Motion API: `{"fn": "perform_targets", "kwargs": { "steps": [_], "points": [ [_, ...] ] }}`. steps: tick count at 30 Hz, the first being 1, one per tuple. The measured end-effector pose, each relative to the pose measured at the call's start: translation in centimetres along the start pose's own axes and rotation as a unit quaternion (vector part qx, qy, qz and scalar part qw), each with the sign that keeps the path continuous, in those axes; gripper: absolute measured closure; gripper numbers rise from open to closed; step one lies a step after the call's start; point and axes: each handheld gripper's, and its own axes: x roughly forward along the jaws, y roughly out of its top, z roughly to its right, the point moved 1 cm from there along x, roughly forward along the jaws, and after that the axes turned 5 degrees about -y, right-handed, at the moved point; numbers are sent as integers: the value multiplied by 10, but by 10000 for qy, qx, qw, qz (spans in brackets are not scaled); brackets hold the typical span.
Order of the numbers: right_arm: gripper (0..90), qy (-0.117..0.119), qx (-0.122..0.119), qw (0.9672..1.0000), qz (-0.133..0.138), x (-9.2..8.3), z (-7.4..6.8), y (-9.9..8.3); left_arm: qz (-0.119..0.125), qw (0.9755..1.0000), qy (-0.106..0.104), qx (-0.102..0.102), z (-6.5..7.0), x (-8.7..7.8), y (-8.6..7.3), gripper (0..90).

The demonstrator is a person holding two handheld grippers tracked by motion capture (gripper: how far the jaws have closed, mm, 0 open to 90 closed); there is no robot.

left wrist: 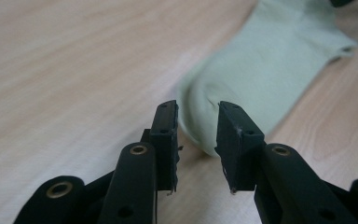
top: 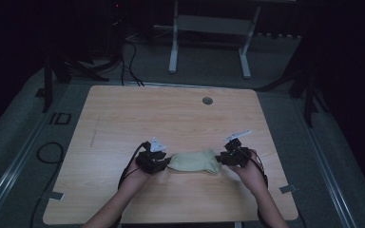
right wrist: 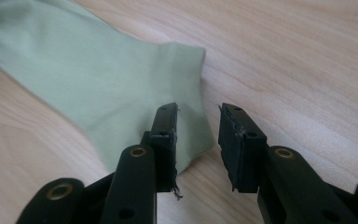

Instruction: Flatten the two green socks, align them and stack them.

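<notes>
A pale green sock (top: 192, 161) lies flat on the wooden table (top: 171, 109), stretched between my two grippers. My left gripper (top: 164, 164) sits at the sock's left end. In the left gripper view its jaws (left wrist: 198, 135) stand apart, the rounded toe end of the sock (left wrist: 261, 70) lying loose in the gap, unpinched. My right gripper (top: 222, 159) is at the sock's right end. In the right gripper view its jaws (right wrist: 198, 140) are also apart, over the corner of the sock's cuff (right wrist: 88, 79), with bare wood under the right jaw.
A round grey grommet (top: 207, 100) sits near the table's far edge. Beyond the table stand a white desk frame (top: 173, 52) and dark cables (top: 128, 61) on the floor. Bare wood surrounds the sock on all sides.
</notes>
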Motion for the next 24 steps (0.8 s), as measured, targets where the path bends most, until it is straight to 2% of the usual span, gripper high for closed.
{"fn": "perform_targets", "kwargs": {
  "steps": [2, 5, 6, 10, 12, 13, 15, 17, 24],
  "points": [
    [701, 4, -31, 9999, 113, -5, -4, 1, 35, 10000, 33, 59, 2, -1, 4, 695],
    [754, 172, -113, 9996, 176, -7, -14, 1, -58, 9997, -114, 194, 8, 3, 10, 796],
    [793, 186, -167, 9996, 153, -6, -17, 1, -86, 9996, -145, 240, 10, 6, 12, 817],
    [855, 264, -283, 9992, 73, 2, -28, 1, -314, 9985, -261, 360, 15, 23, 17, 883],
    [862, 302, -317, 9990, 71, 5, -32, 2, -382, 9983, -247, 359, 16, 27, 17, 883],
    [866, 318, -326, 9989, 53, 7, -34, 2, -474, 9981, -170, 352, 15, 36, 17, 884],
    [866, 321, -363, 9988, 29, 9, -36, 2, -502, 9981, -155, 318, 13, 39, 17, 883],
    [866, 332, -477, 9982, -115, 19, -41, -3, -599, 9976, -67, 348, 10, 45, 13, 884],
    [864, 440, -422, 9981, -126, 23, -36, -8, -565, 9981, -28, 250, 4, 41, 5, 884]
  ]
}}
